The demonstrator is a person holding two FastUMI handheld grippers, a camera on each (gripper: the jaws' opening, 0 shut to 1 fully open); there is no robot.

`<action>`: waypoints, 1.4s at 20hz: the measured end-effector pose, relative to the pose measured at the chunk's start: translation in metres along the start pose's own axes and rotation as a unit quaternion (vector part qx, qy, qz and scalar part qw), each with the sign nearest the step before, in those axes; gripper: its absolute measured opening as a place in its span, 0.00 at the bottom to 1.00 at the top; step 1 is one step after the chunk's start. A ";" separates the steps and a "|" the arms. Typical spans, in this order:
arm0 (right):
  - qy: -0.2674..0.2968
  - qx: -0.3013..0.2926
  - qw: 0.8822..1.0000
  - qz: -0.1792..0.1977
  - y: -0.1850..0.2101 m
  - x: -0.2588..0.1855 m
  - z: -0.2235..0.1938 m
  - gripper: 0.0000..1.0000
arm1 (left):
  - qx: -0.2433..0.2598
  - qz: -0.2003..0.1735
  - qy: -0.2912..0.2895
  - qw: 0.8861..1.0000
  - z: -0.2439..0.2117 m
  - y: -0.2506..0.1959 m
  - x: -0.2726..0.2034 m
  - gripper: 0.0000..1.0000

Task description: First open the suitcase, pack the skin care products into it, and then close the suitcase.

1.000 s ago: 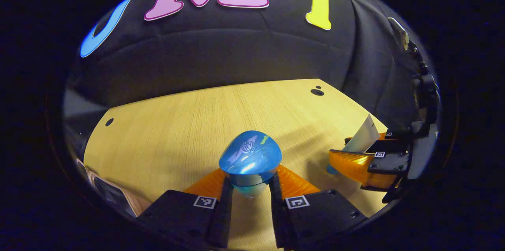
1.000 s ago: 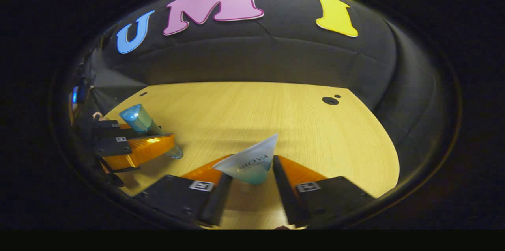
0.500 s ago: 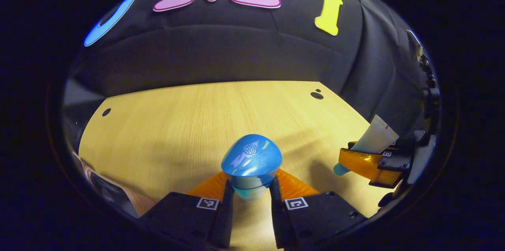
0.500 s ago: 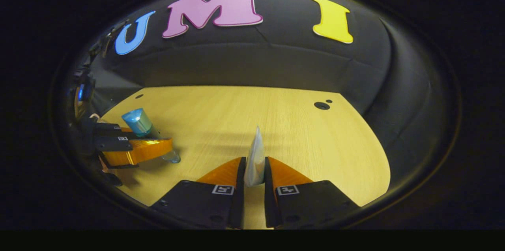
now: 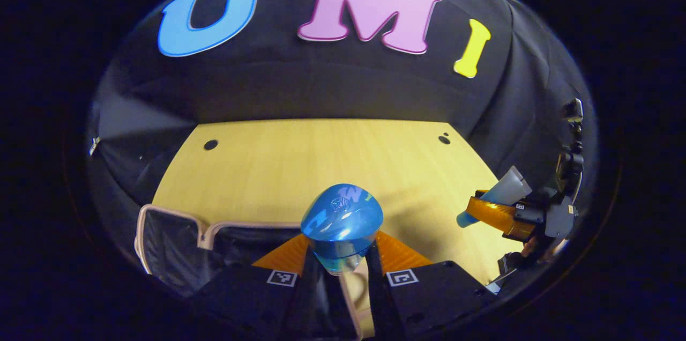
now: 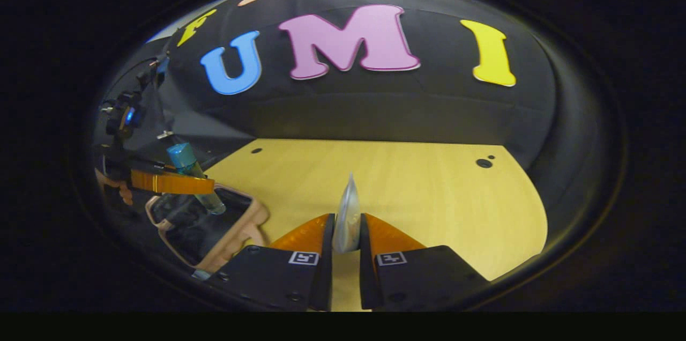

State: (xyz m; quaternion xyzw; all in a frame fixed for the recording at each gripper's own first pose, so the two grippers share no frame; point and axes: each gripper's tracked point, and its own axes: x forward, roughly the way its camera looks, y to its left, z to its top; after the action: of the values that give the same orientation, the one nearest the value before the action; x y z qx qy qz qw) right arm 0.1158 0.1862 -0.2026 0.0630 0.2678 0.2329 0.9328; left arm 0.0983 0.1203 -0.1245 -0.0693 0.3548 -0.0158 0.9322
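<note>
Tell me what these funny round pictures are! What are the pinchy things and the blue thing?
A person holds a pinching tool, called a gripper, in each hand. A little camera rides on each one and looks out over its two fingers, so the pictures look round and bent.

In the left gripper view, the left gripper squeezes a bottle with a shiny blue cap. It is held above an open suitcase with a pale rim and dark lining, which lies on the wooden table.

In the right gripper view, the right gripper pinches a squeezy tube, seen edge-on. Off to the side you can see the other gripper with its bottle over the suitcase.

Both are skin care things, going into the suitcase.
</note>
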 end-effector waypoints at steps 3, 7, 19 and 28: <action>0.000 -0.012 1.000 0.027 0.046 0.002 -0.007 0.24 | -0.038 0.034 0.105 0.993 -0.059 0.064 -0.014 0.46; 0.001 -0.017 0.999 0.050 0.086 0.005 -0.008 0.24 | -0.026 0.033 0.231 0.972 -0.137 0.083 -0.012 0.48; 0.013 -0.050 0.999 0.017 0.117 -0.017 -0.026 0.31 | -0.022 0.070 0.315 0.946 -0.191 0.102 0.033 0.48; 0.070 -0.040 0.996 0.049 0.167 -0.007 -0.058 0.24 | 0.007 0.027 0.183 0.983 -0.125 0.081 0.007 0.99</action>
State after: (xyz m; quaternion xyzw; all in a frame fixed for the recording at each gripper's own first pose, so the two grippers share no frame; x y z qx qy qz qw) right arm 0.0127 0.3298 -0.2081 0.0218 0.3193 0.2929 0.9010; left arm 0.0193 0.1855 -0.2326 -0.0491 0.5214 -0.0054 0.8519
